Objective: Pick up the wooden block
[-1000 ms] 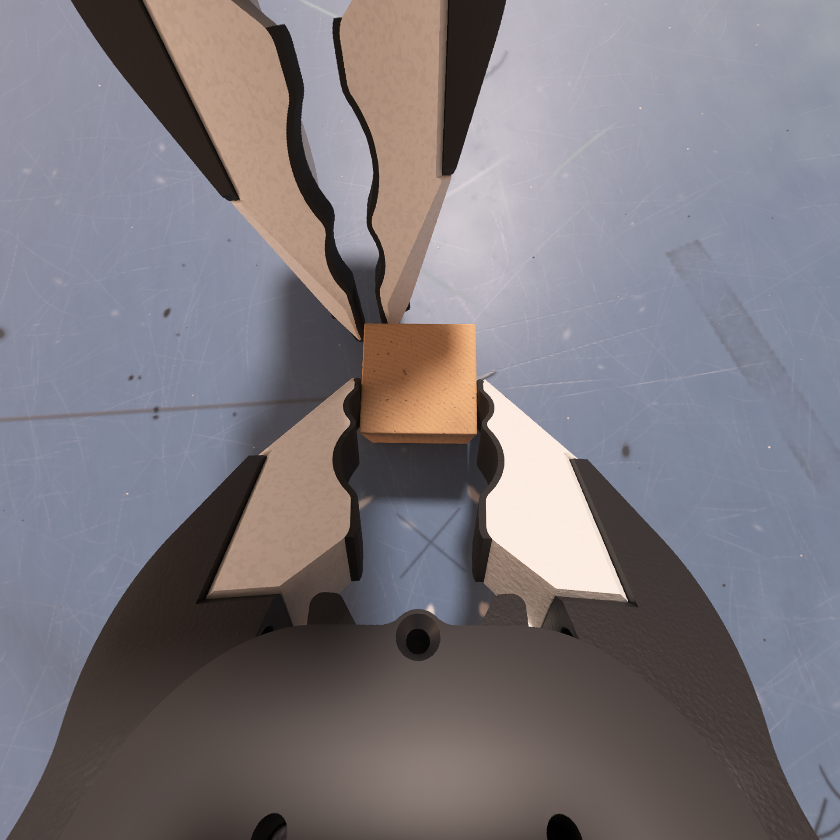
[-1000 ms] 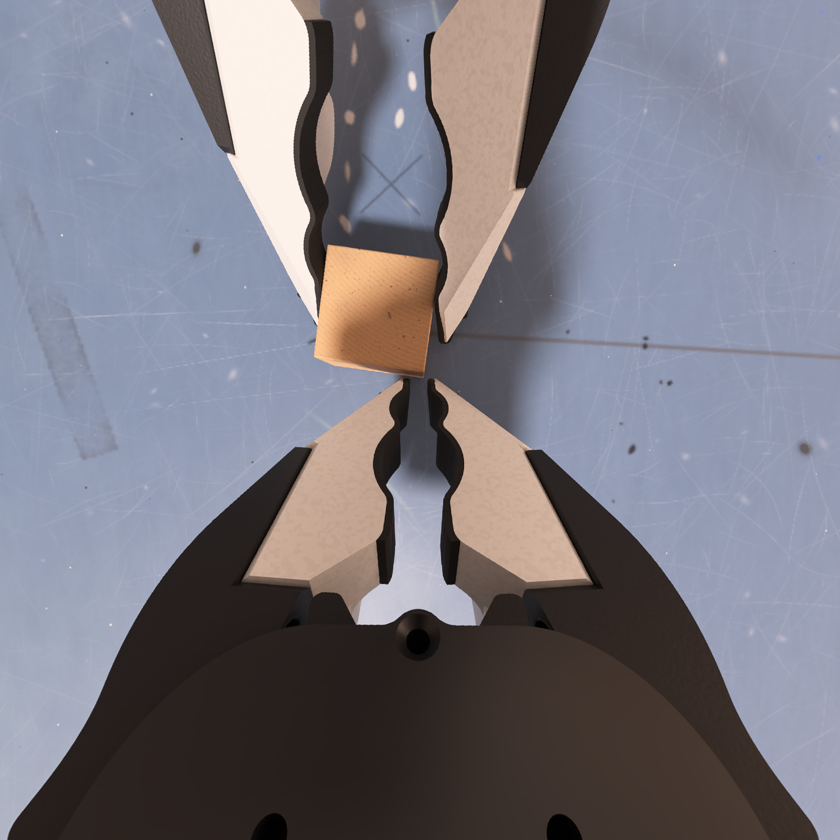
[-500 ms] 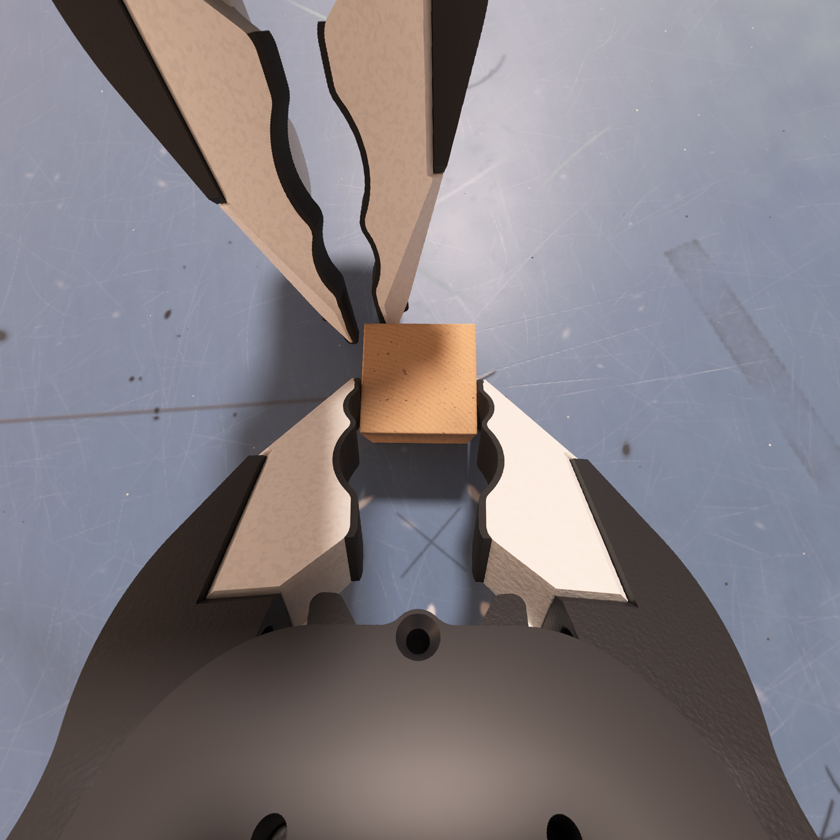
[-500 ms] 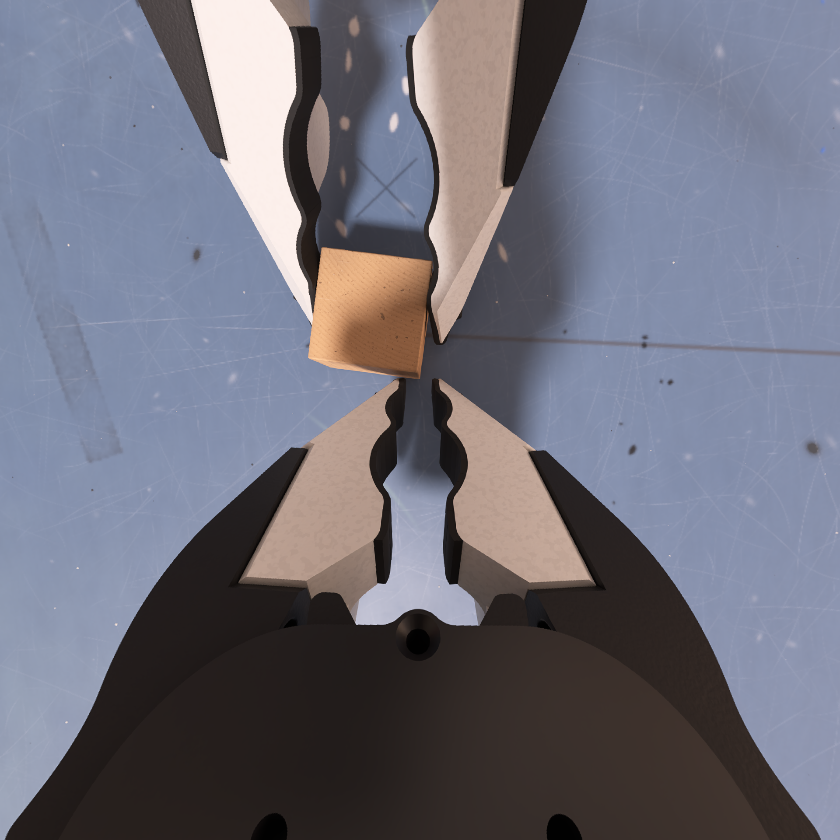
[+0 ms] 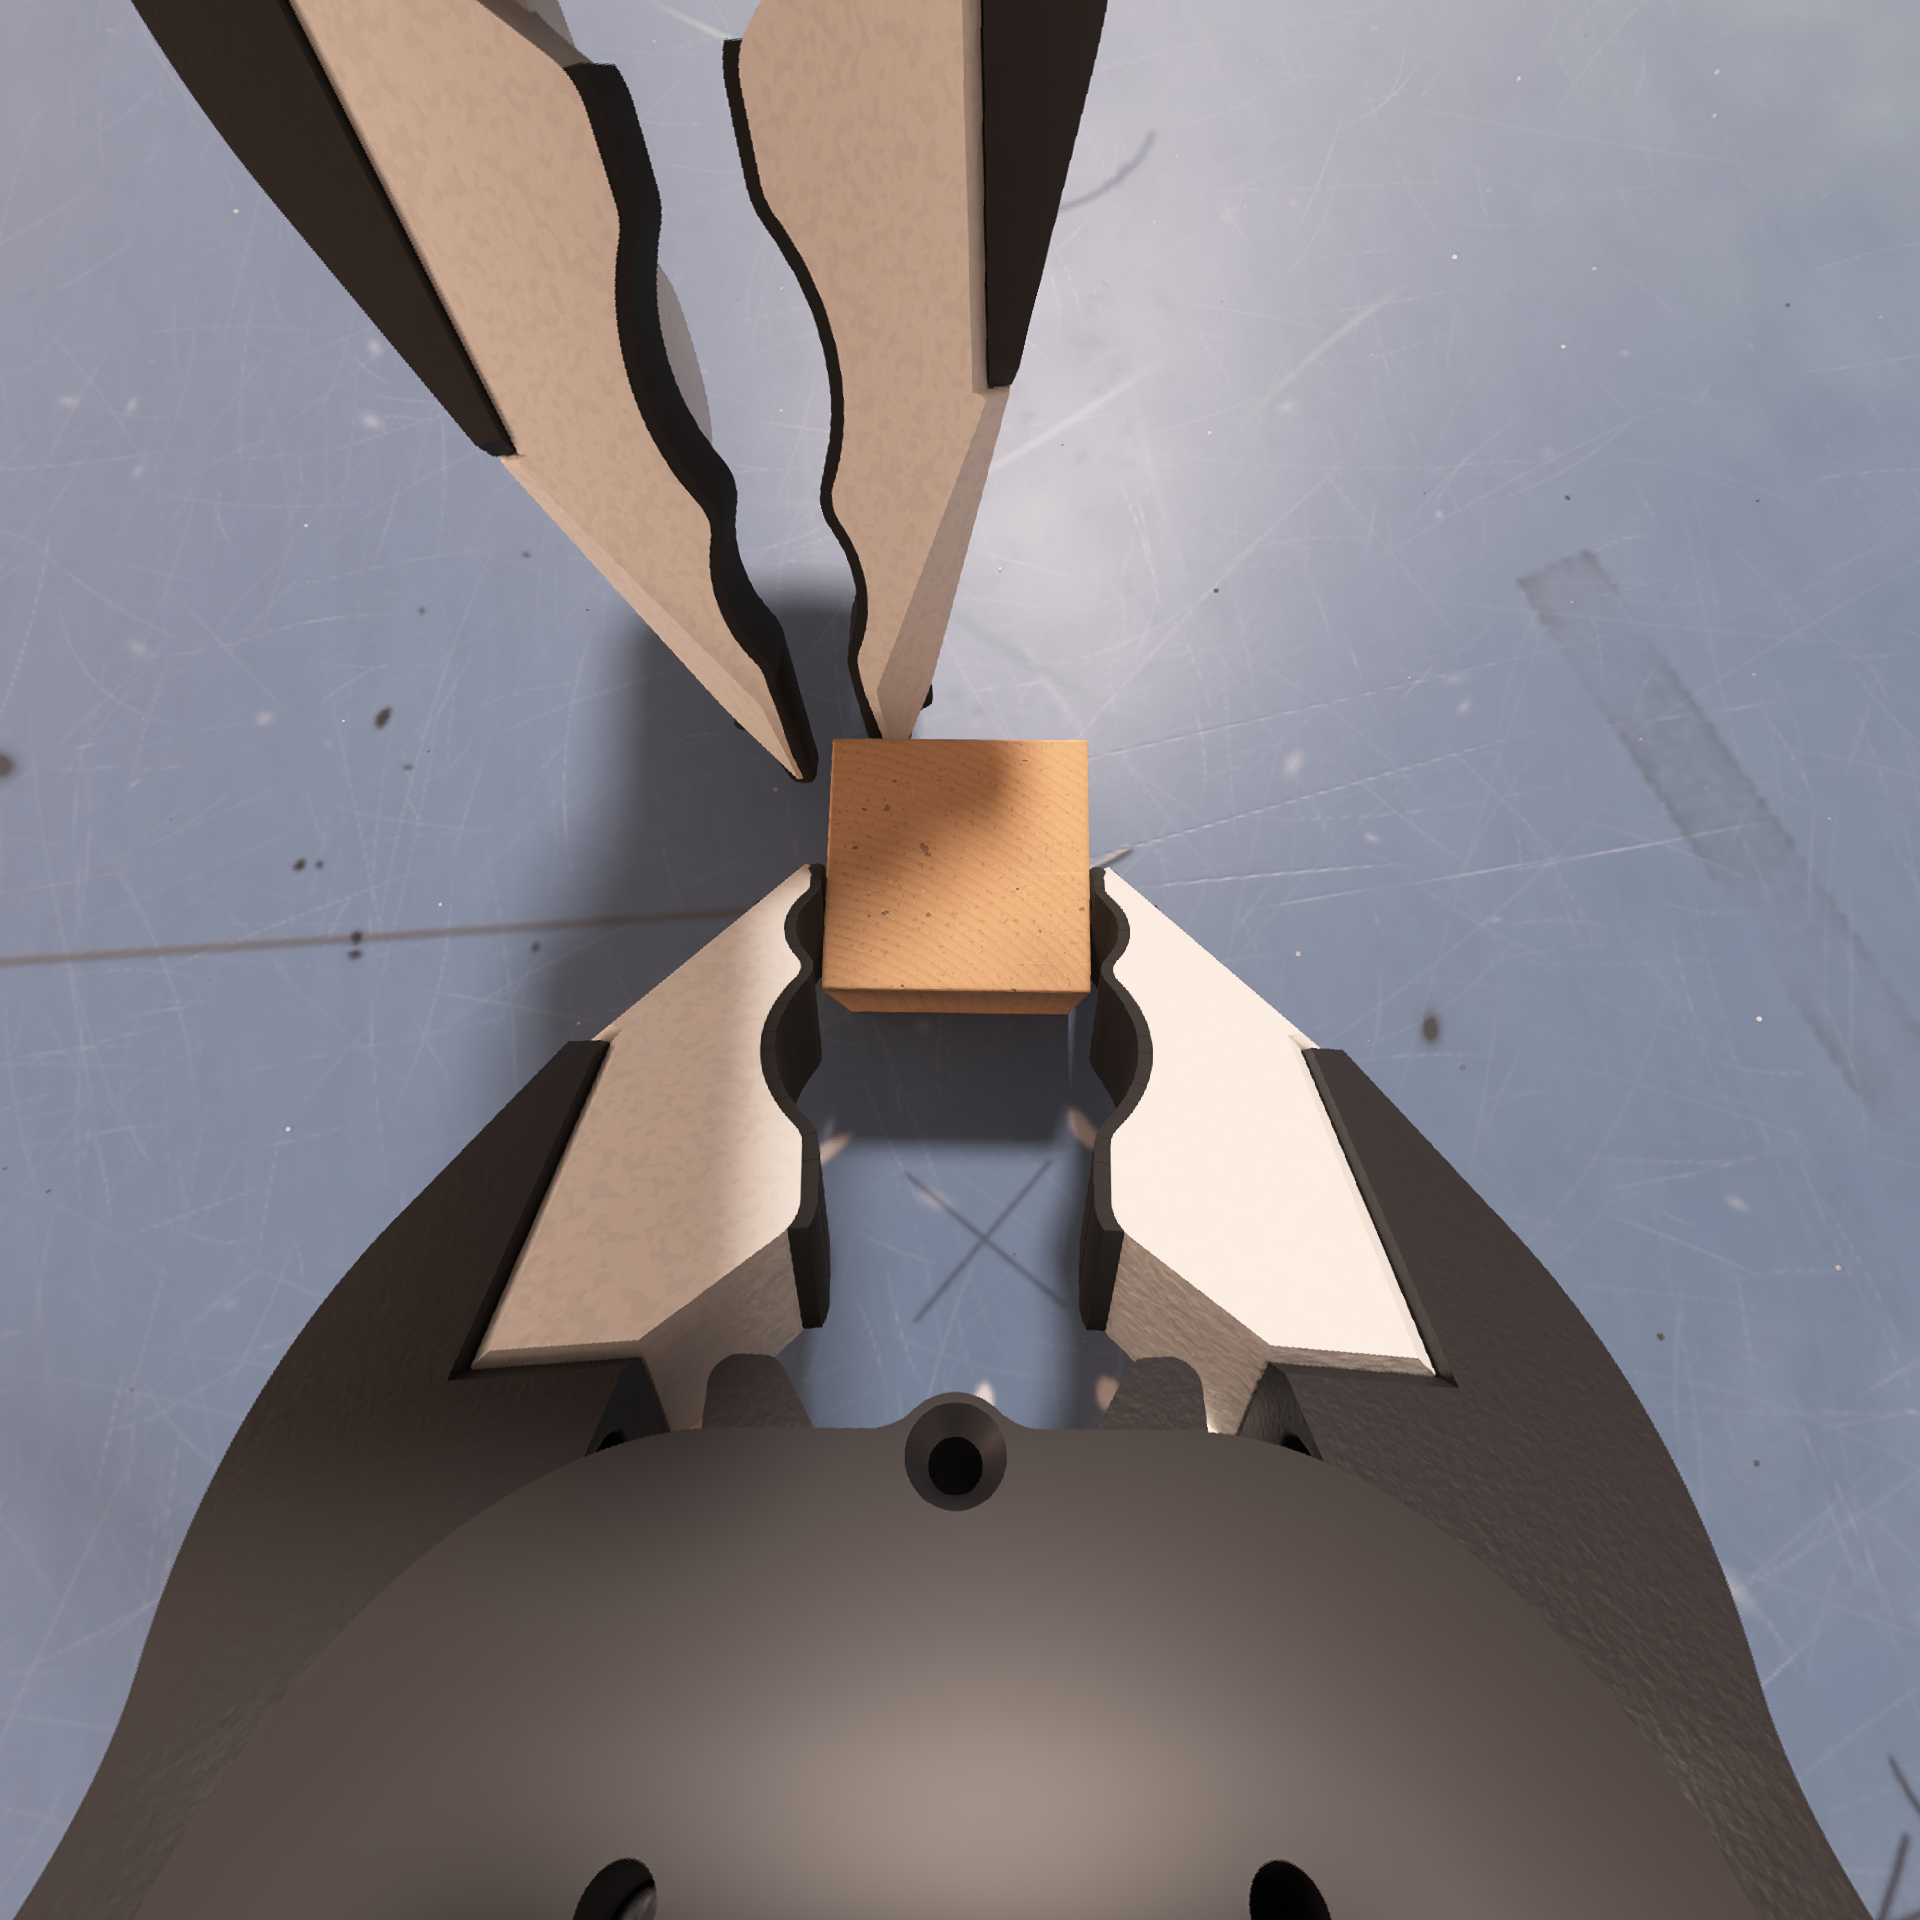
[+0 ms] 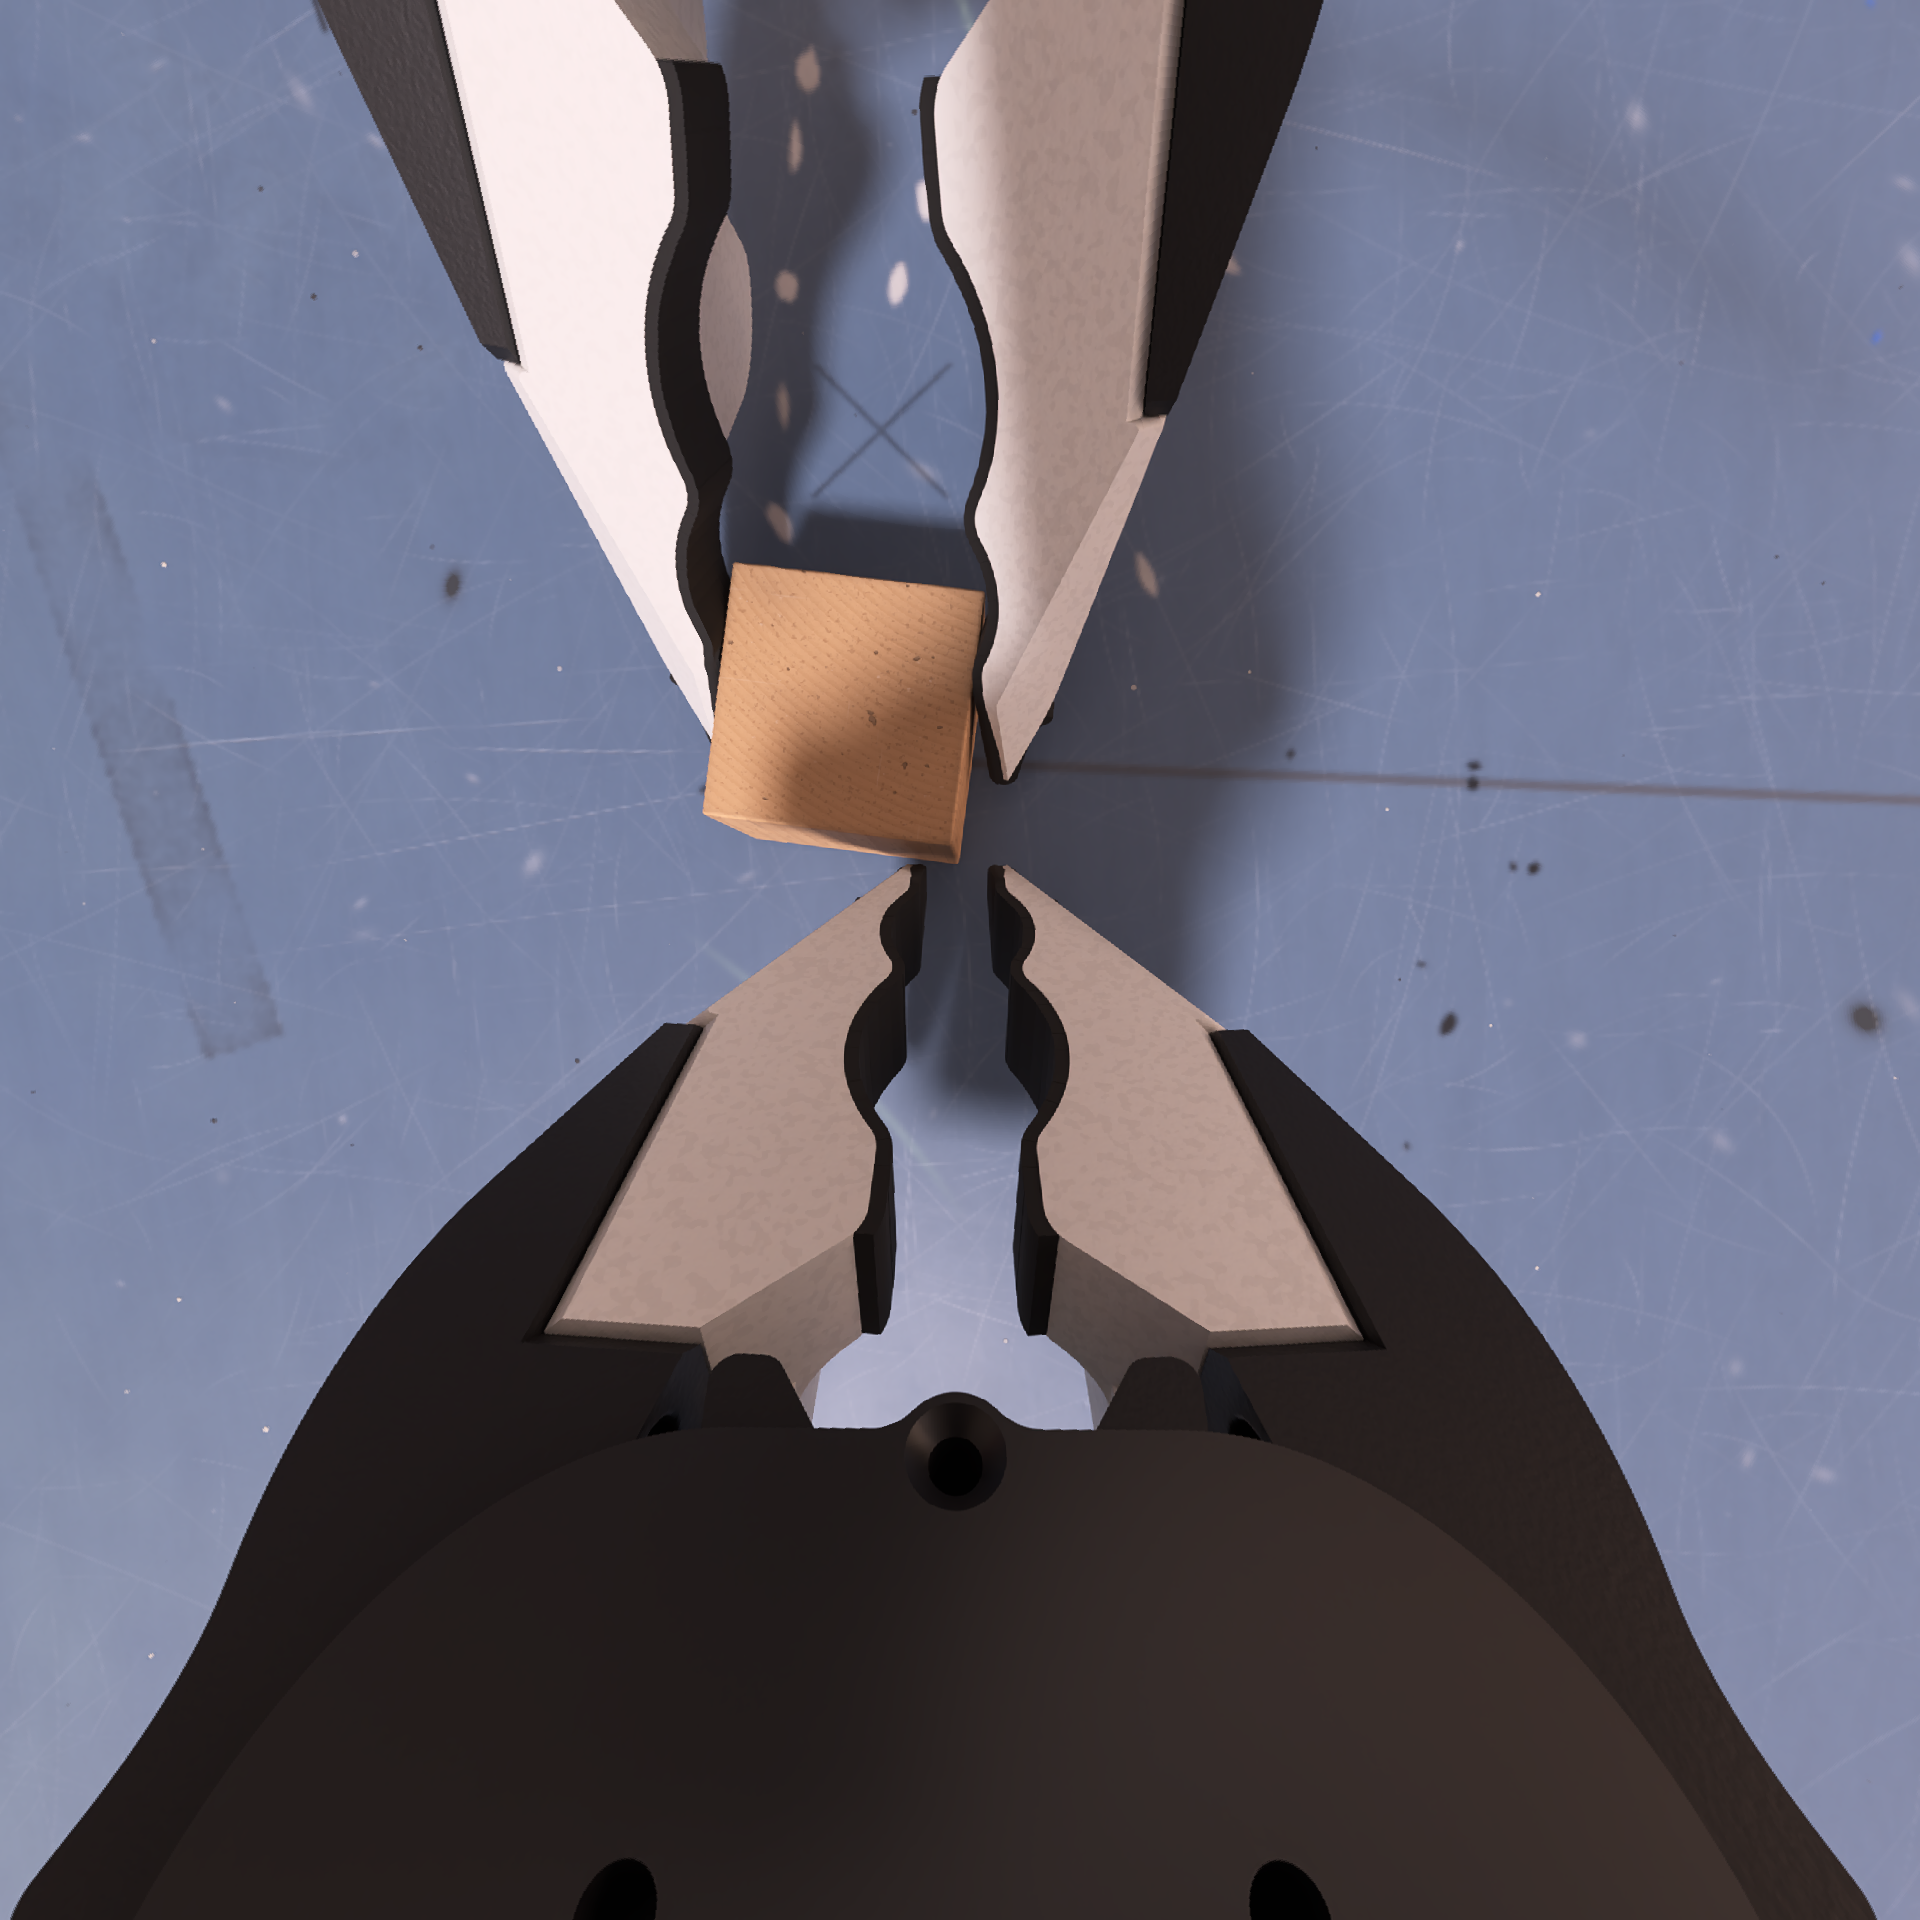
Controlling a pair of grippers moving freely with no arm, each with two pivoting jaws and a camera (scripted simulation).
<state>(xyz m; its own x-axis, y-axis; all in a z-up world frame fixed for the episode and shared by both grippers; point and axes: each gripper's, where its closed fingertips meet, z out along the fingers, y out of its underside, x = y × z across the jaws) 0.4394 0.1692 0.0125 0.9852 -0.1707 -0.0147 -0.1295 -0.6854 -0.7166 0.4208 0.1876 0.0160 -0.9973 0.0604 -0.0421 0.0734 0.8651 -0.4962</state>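
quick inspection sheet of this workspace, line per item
surface: blue-grey table, scratched and speckled, with a faint X mark and a dull strip
job's things: wooden block sits between the left gripper's fingertips; its shadow falls on the table
clutter: nothing seen
grippers: left gripper shut on the block, fingers touching both sides; right gripper empty, tips a narrow gap apart, just short of the block's near corner
cables: nothing seen
surroundings: nothing seen beyond the table

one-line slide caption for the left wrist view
Left tongs grip a wooden block above a scratched blue table, right tongs slightly parted just beyond it.
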